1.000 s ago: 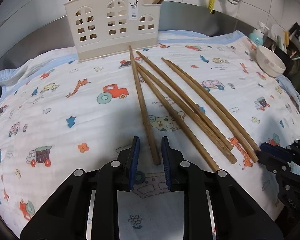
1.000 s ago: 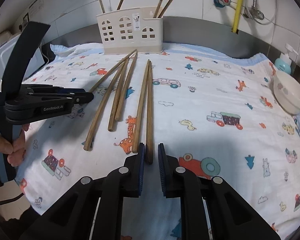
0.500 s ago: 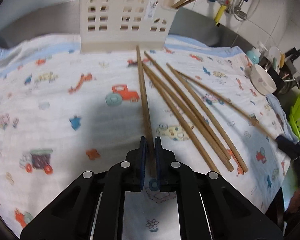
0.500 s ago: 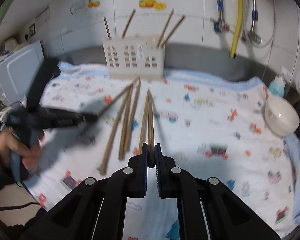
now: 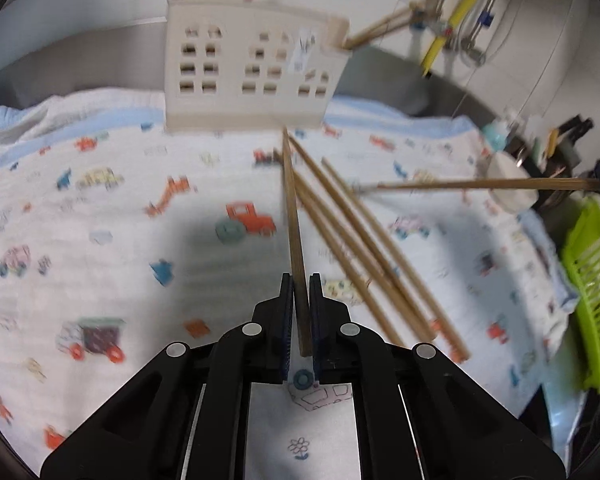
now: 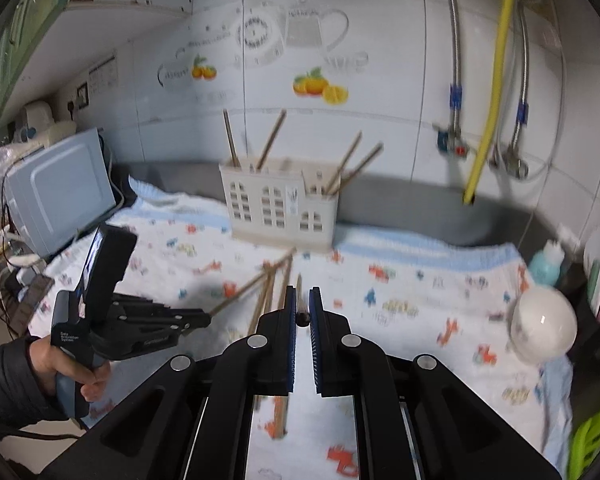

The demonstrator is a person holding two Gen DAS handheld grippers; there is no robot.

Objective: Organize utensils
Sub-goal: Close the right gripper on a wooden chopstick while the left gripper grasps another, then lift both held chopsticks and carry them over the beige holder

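In the left wrist view, a printed cloth (image 5: 100, 208) covers the counter across the left and centre of the frame; a cream holder (image 5: 252, 68) stands at upper centre with chopsticks poking from its top; the left gripper (image 5: 300, 312) sits at lower centre, its fingers (image 5: 286, 320) clamped on one chopstick (image 5: 292, 208) that runs up the frame toward the holder's base; just right of it three loose chopsticks (image 5: 364, 248) lie fanned on the cloth; further right another chopstick (image 5: 480, 185) hangs nearly level across the frame, its far end at the right edge; a green basket (image 5: 592, 280) fills the lower right. In the right wrist view, a hand (image 6: 68, 364) at lower left grips the left gripper's handle; a microwave (image 6: 60, 192) stands above it; the holder sits at centre; below it the right gripper (image 6: 302, 312) has its fingers (image 6: 290, 340) pinched on the end of a chopstick; a white bowl (image 6: 544, 328) rests at the right.
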